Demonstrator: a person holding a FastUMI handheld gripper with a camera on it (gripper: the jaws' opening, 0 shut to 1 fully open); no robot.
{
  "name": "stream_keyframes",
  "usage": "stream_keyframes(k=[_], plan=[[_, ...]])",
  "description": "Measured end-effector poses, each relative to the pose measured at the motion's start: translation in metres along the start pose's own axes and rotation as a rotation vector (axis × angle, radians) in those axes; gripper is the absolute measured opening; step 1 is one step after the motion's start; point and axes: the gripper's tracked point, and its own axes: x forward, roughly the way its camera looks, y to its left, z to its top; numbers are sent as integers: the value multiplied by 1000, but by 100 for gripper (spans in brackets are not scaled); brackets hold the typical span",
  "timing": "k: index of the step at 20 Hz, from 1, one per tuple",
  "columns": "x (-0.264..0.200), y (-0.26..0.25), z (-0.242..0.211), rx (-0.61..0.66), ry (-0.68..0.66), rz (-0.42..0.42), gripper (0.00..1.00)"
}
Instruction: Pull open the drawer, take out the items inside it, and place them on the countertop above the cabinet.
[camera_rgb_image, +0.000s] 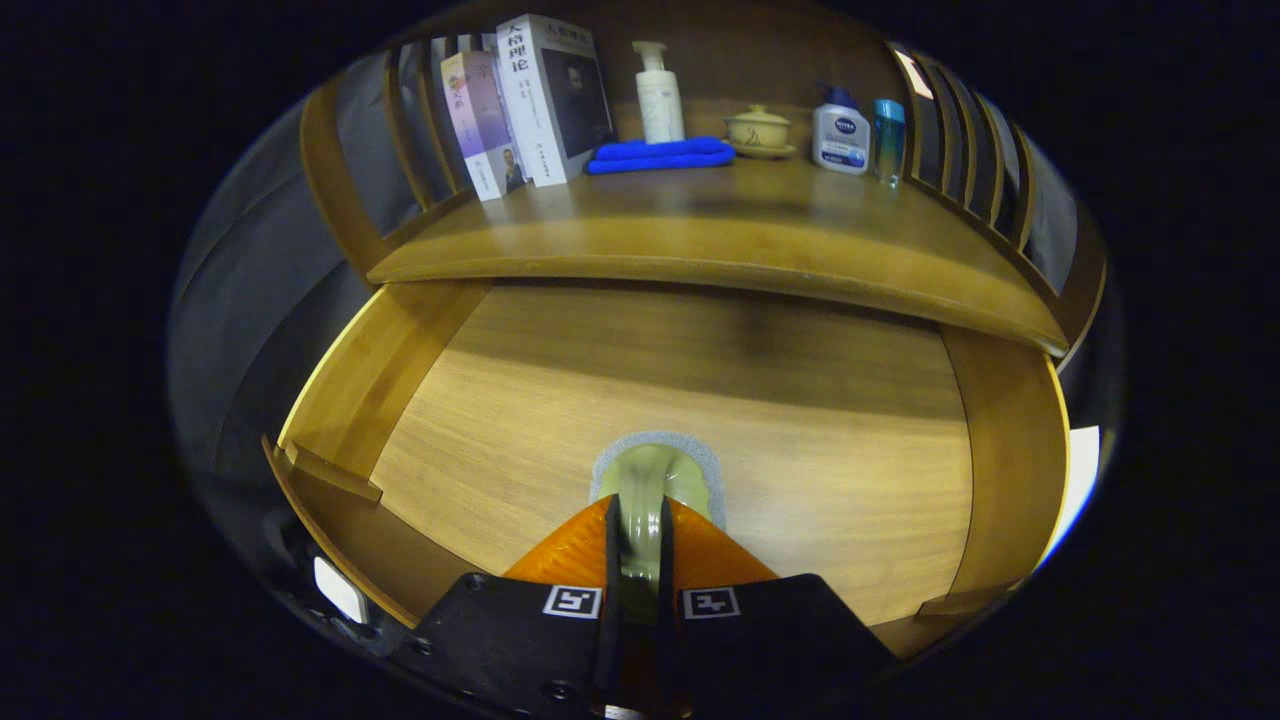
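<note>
The gripper (638, 545) is clamped nearly closed on a pale green item (645, 490) with a grey textured edge, pinched between both fingers right over the open drawer (700, 400), with the countertop (700, 235) up beyond them.

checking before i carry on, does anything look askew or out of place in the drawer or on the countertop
Nothing stands out. The drawer is open, the claw is shut on a pale green cup, and the books, bottles and blue cloth stand tidy on the countertop.
</note>
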Motion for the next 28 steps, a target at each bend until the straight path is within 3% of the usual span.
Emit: stream_keyframes(k=[8,18,28], plan=[[-35,18,34,-107,-176,13,15],[-92,40,93,-141,-349,58,15],[-77,13,181,-33,-456,-21,15]])
